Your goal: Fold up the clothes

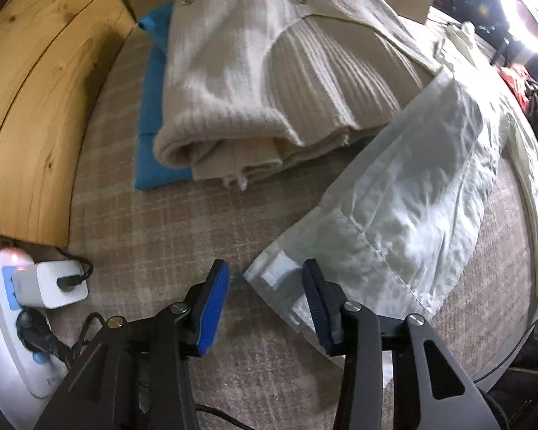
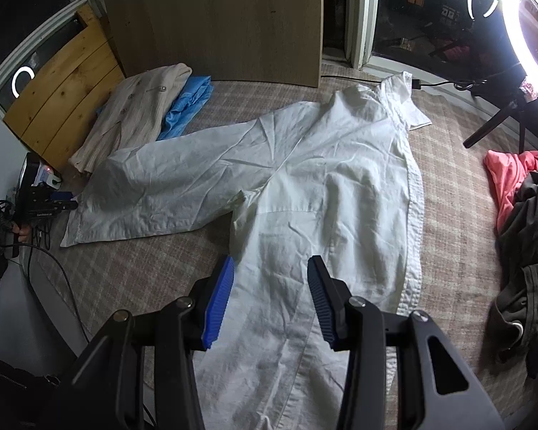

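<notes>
**Q:** What are the two claws doing?

**A:** The left claw [image 1: 265, 286] hangs over the cuff [image 1: 287, 279] at the end of a white shirt's sleeve, jaws apart. The cuff's corner lies in the gap between the blue pads [image 1: 211, 304], which do not press on it. The right claw [image 2: 270, 294] stands apart too, poised above the lower body of the white shirt [image 2: 305, 179], gripping nothing.

**Q:** Where does the shirt lie?

**A:** Spread flat on a plaid beige carpet [image 2: 143, 272], collar [image 2: 405, 100] at the far end, button placket along the right edge. One sleeve [image 2: 154, 193] stretches out to the left, toward the left claw [image 2: 59, 206], seen there at the cuff with a hand on its handle.

**Q:** And around it?

**A:** Just past the sleeve, a folded cream knit cardigan [image 1: 254, 82] rests on a folded blue garment [image 1: 152, 114], the pile close to a pale wooden board [image 1: 36, 107]. A white power strip [image 1: 3, 315] with a plugged-in charger [image 1: 50, 283] sits at the carpet's left edge. Well to the right of the shirt, a coral garment [image 2: 505, 179] and a dark grey one [image 2: 531, 268] lie in a loose heap. A lit ring lamp [image 2: 527, 25] stands on a tripod in the far right corner.
</notes>
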A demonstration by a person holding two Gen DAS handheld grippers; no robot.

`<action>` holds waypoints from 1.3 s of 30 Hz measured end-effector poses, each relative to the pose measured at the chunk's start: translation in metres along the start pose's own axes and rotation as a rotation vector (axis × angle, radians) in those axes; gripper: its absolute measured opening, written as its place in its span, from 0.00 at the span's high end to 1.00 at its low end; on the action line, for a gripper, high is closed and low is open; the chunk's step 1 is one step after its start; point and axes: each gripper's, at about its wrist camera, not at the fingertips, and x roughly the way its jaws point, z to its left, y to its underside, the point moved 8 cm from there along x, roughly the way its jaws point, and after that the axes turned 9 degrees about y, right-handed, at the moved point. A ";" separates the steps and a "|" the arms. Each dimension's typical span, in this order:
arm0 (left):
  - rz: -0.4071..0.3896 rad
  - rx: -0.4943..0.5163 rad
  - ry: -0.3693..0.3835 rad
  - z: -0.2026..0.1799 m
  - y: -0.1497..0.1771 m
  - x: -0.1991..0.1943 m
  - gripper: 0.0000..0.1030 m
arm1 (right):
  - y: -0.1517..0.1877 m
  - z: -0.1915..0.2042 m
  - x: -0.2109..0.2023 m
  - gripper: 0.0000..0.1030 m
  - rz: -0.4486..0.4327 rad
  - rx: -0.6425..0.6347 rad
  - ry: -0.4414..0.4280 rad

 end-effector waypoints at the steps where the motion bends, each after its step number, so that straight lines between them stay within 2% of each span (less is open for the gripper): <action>1: 0.001 0.003 0.007 -0.001 0.000 0.001 0.60 | 0.000 0.001 0.001 0.59 0.003 0.000 0.001; 4: 0.006 -0.001 0.022 -0.003 0.000 0.002 0.63 | 0.001 0.002 0.003 0.59 0.010 0.006 0.006; 6: 0.008 0.020 0.034 -0.011 0.000 0.003 0.85 | 0.001 0.002 0.004 0.59 0.011 0.016 0.006; 9: 0.005 0.050 0.020 -0.022 0.000 0.005 0.94 | 0.001 -0.001 0.007 0.59 0.018 0.029 -0.003; 13: -0.022 -0.008 0.050 -0.025 0.004 -0.004 0.96 | 0.004 -0.010 0.014 0.59 0.042 0.063 -0.013; 16: -0.133 -0.060 0.133 -0.035 -0.001 -0.043 0.96 | 0.010 -0.021 0.021 0.59 0.065 0.087 -0.012; 19: -0.243 -0.067 0.172 -0.051 -0.006 -0.094 0.96 | 0.014 -0.024 0.025 0.59 0.074 0.106 -0.047; 21: -0.293 -0.048 0.184 -0.067 -0.007 -0.123 0.96 | 0.013 -0.023 0.029 0.68 0.075 0.110 -0.081; 22: -0.318 -0.032 0.186 -0.076 -0.008 -0.139 0.96 | 0.011 -0.021 0.032 0.78 0.074 0.107 -0.096; 23: -0.332 -0.017 0.191 -0.074 -0.012 -0.150 0.96 | 0.007 -0.017 0.036 0.81 0.073 0.097 -0.108; 24: -0.346 -0.006 0.197 -0.075 -0.016 -0.161 0.96 | 0.002 -0.013 0.042 0.82 0.069 0.088 -0.121; 26: -0.372 0.017 0.207 -0.077 -0.024 -0.181 0.96 | -0.012 -0.005 0.056 0.92 0.063 0.071 -0.144; 29: -0.393 0.039 0.213 -0.091 -0.040 -0.196 0.96 | -0.041 0.007 0.090 0.92 0.077 0.073 -0.182; 33: -0.411 0.059 0.243 -0.122 -0.044 -0.205 0.96 | -0.075 0.031 0.138 0.92 0.112 0.062 -0.233; 39: -0.415 0.123 0.313 -0.188 -0.040 -0.220 0.96 | -0.081 0.050 0.176 0.95 0.167 0.028 -0.215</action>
